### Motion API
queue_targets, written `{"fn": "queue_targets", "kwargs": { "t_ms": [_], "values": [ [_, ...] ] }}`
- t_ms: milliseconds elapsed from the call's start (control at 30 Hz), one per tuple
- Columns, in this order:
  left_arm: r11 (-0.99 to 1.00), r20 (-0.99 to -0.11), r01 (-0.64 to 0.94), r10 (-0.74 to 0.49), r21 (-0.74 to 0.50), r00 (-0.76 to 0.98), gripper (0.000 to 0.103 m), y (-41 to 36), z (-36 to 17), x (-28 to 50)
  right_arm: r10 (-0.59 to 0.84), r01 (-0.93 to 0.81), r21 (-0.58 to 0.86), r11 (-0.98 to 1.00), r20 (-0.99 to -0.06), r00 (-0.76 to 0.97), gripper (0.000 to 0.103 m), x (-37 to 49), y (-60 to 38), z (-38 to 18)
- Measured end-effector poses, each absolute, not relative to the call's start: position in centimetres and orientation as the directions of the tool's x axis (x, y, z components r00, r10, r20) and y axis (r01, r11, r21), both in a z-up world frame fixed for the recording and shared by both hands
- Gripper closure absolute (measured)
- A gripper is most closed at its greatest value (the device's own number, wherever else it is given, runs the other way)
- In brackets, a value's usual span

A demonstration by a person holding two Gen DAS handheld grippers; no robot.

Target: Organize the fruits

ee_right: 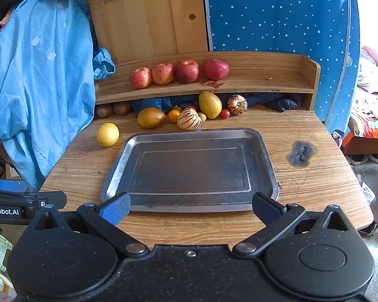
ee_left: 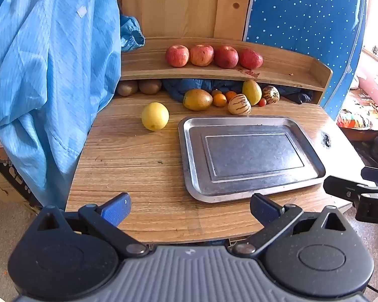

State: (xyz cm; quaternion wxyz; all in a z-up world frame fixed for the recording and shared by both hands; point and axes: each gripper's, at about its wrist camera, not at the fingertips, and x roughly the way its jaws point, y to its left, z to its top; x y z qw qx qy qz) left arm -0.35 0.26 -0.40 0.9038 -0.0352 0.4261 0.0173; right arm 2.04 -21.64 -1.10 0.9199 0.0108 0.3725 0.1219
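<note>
rectangular steel tray (ee_right: 263,151) bare, mixed fruit pile (ee_right: 189,114) untouched at counter's back edge; left claw (ee_left: 190,207) and right claw (ee_right: 190,206) both apart, empty

Wooden table (ee_right: 315,188) bears metal tray (ee_right: 267,156) and fruits (ee_right: 107,134); shelf (ee_right: 264,75) carries apples (ee_right: 188,71).

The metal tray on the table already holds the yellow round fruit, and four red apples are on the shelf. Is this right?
Not quite. In the right wrist view the metal tray holds nothing; the yellow round fruit lies on the table left of it. Four red apples are on the shelf.
</note>
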Motion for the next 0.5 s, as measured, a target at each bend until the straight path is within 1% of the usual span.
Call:
{"fn": "queue_targets", "kwargs": {
  "t_ms": [333, 500],
  "values": [
    [0.997, -0.770, -0.065, 0.004, -0.048, 0.638, 0.000, 0.78, -1.02, -0.65, 0.233, -0.216, 0.112, 0.970, -0.686, 0.690, 0.001, 2.11, -21.74, -1.08],
    [0.997, -0.776, -0.067, 0.009, -0.044, 0.631, 0.000, 0.24, -0.42, -0.27, 0.234, -0.216, 0.114, 0.970, -0.686, 0.689, 0.001, 2.12, -21.81, -1.07]
  ]
}}
